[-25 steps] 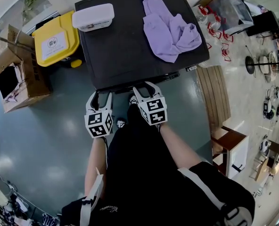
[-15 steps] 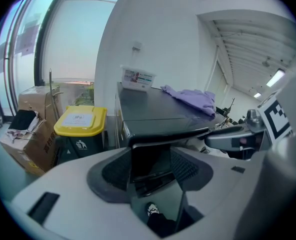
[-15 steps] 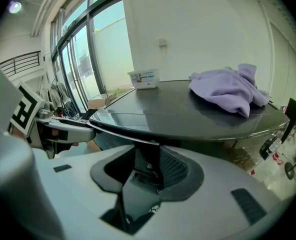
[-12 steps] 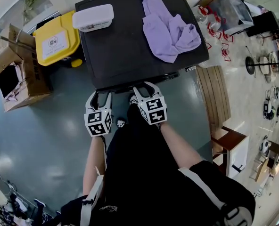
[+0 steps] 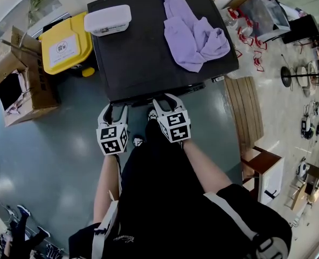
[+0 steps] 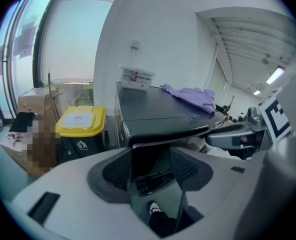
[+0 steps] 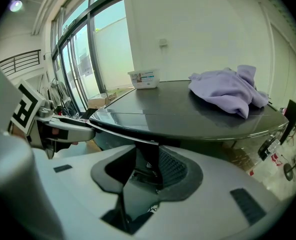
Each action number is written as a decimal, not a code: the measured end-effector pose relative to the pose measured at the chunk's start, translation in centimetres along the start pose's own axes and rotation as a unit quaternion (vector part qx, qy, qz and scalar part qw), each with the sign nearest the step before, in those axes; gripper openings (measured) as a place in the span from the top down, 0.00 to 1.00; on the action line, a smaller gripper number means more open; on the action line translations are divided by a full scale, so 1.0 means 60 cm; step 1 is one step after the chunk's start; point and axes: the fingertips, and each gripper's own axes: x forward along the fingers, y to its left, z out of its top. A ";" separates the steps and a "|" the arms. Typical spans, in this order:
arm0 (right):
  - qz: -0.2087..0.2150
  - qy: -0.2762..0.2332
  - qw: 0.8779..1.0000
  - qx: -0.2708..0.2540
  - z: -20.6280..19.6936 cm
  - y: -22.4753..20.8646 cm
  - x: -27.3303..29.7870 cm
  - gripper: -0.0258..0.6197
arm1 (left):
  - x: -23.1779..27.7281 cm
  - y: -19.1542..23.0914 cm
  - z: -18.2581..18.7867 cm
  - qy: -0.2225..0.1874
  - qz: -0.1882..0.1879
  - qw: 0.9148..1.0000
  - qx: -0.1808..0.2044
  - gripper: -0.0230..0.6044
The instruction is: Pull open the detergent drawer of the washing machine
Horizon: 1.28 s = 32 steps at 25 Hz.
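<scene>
The black washing machine (image 5: 148, 53) is seen from above, with both grippers at its front top edge. My left gripper (image 5: 114, 110) is at the left part of that edge, fingers apart. In the left gripper view, its jaws (image 6: 150, 171) frame the glossy dark detergent drawer front (image 6: 149, 156) under the lid's lip, and I see no pad pressing on it. My right gripper (image 5: 167, 100) is at the middle of the edge. Its jaws (image 7: 140, 171) are closing around a dark upright edge of the front panel (image 7: 152, 165), which lies near the right pad with a gap to the left pad.
A lavender garment (image 5: 194, 34) and a white tub (image 5: 106, 19) lie on the machine's top. A yellow-lidded bin (image 5: 65, 45) and a cardboard box (image 5: 14, 80) stand to the left. A wooden bench (image 5: 245, 112) is on the right. My legs are just behind the grippers.
Both grippers have kept their place at the front edge. A passer-by's feet have come into the bottom left corner of the head view.
</scene>
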 end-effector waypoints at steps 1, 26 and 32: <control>-0.001 0.000 1.000 0.000 -0.001 0.001 0.000 0.74 | -0.001 0.000 -0.001 0.001 0.000 1.000 0.000 0.58; 0.006 0.012 1.000 -0.024 -0.031 0.012 -0.034 0.75 | -0.031 -0.016 -0.033 0.030 -0.017 0.998 0.046 0.64; 0.043 0.001 0.997 -0.065 -0.032 0.012 -0.034 0.76 | -0.028 -0.020 -0.033 0.037 -0.039 0.996 0.076 0.64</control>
